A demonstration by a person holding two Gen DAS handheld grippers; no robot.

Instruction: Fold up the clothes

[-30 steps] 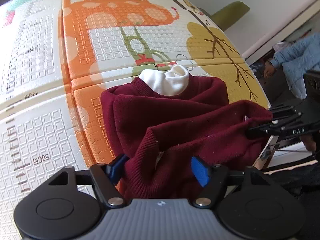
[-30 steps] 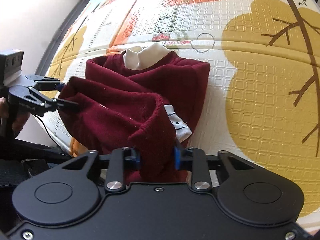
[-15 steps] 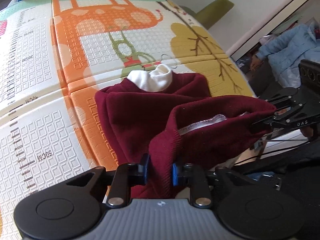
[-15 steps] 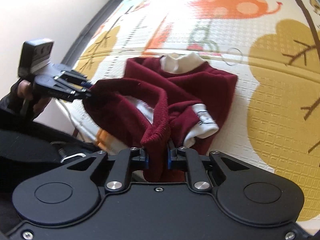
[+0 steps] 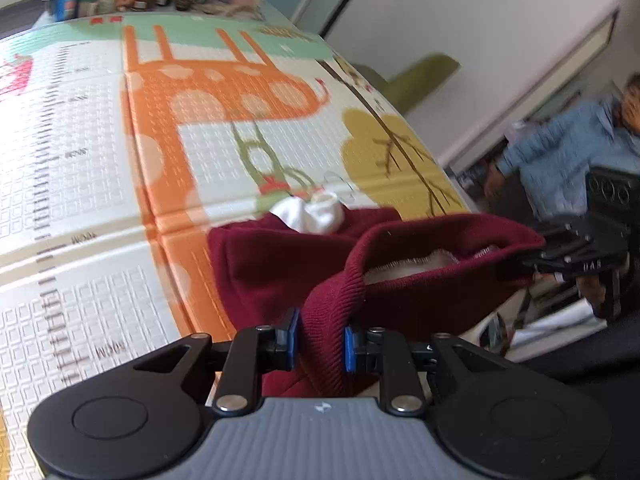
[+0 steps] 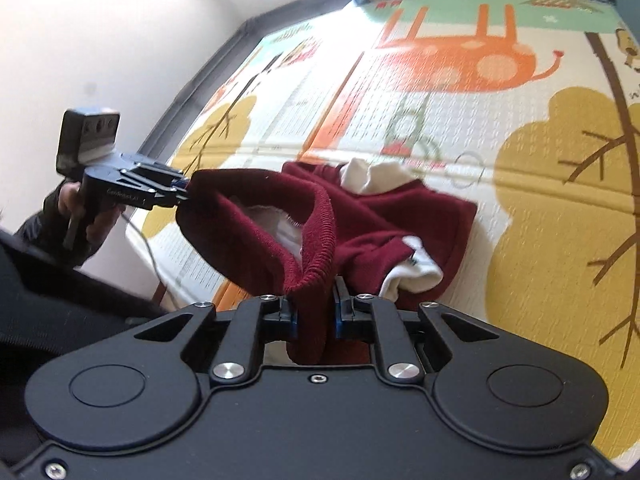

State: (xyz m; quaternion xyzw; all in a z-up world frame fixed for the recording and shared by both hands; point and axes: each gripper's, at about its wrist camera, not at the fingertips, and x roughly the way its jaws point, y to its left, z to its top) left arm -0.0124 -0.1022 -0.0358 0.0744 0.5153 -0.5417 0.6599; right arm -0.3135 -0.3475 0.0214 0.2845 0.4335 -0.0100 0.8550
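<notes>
2 claws, left claw [image 5: 318,338] and right claw [image 6: 314,316], clench the ribbed hem of a maroon sweater [image 6: 384,224] raised above a play mat [image 6: 540,184]; uneven lifting could skew the fold.

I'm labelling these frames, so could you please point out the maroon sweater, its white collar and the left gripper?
maroon sweater [image 6: 256,240]: right wrist view, on the lifted body fabric.
white collar [image 5: 316,216]: left wrist view, on the bunched white neck.
left gripper [image 5: 319,338]: left wrist view, between the blue pads, shut on the ribbed hem.
</notes>
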